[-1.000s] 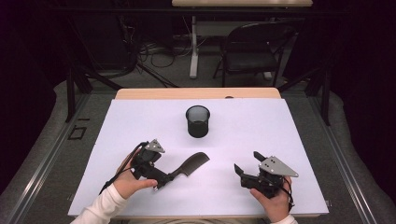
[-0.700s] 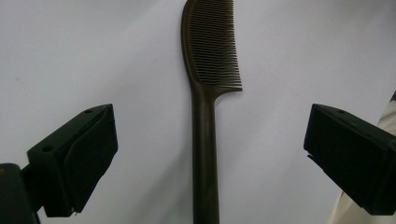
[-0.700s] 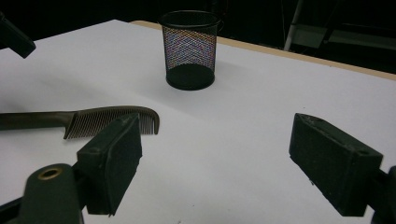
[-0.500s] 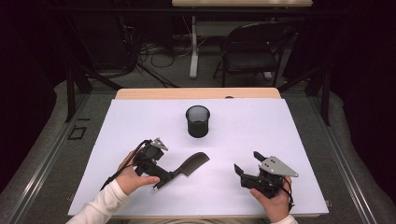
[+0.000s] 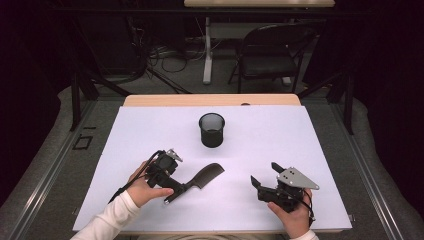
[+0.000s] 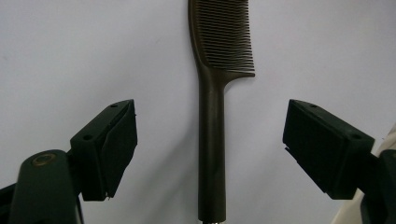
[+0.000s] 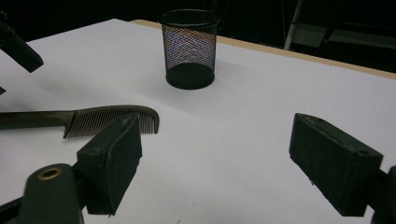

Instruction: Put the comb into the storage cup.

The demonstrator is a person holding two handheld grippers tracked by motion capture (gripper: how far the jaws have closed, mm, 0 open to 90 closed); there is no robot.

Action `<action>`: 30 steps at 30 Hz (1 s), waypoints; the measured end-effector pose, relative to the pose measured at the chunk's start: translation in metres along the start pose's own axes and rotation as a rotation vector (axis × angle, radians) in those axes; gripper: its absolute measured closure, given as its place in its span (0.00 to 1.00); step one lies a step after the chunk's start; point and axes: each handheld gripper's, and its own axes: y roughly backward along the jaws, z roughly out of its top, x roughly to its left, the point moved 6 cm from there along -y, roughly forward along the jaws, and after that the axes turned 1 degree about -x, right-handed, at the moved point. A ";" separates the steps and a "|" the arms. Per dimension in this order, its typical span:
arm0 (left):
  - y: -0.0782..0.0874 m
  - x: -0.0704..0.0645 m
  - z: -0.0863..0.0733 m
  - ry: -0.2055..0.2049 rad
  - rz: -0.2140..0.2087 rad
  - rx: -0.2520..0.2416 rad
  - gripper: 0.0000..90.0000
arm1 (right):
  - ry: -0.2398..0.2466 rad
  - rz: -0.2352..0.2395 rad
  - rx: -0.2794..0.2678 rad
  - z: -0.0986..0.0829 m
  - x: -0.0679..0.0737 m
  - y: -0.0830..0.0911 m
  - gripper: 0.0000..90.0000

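Advanced left hand-held gripper (image 6: pixel 210 149) straddles comb (image 6: pixel 212 140) — dark, fine-toothed.

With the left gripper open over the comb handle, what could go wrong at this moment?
1. The comb lies flat on the table; the left gripper jaws may scrape the surface and slide the thin handle instead of pinching it.
2. Gripped near its end, the comb might droop or twist before reaching the mesh cup.

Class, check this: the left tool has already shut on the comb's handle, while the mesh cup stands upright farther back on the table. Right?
Not quite. The left tool is open, its jaws apart on either side of the comb, as the left gripper view shows. The mesh cup does stand upright farther back.
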 end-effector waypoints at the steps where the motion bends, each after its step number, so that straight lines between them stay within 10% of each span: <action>1: 0.000 0.000 0.000 -0.002 0.002 0.006 0.21 | 0.001 0.000 0.000 0.000 0.000 0.000 0.19; 30: -0.014 -0.006 0.004 -0.028 0.013 0.109 0.45 | -0.001 0.005 0.001 -0.001 0.000 -0.001 0.19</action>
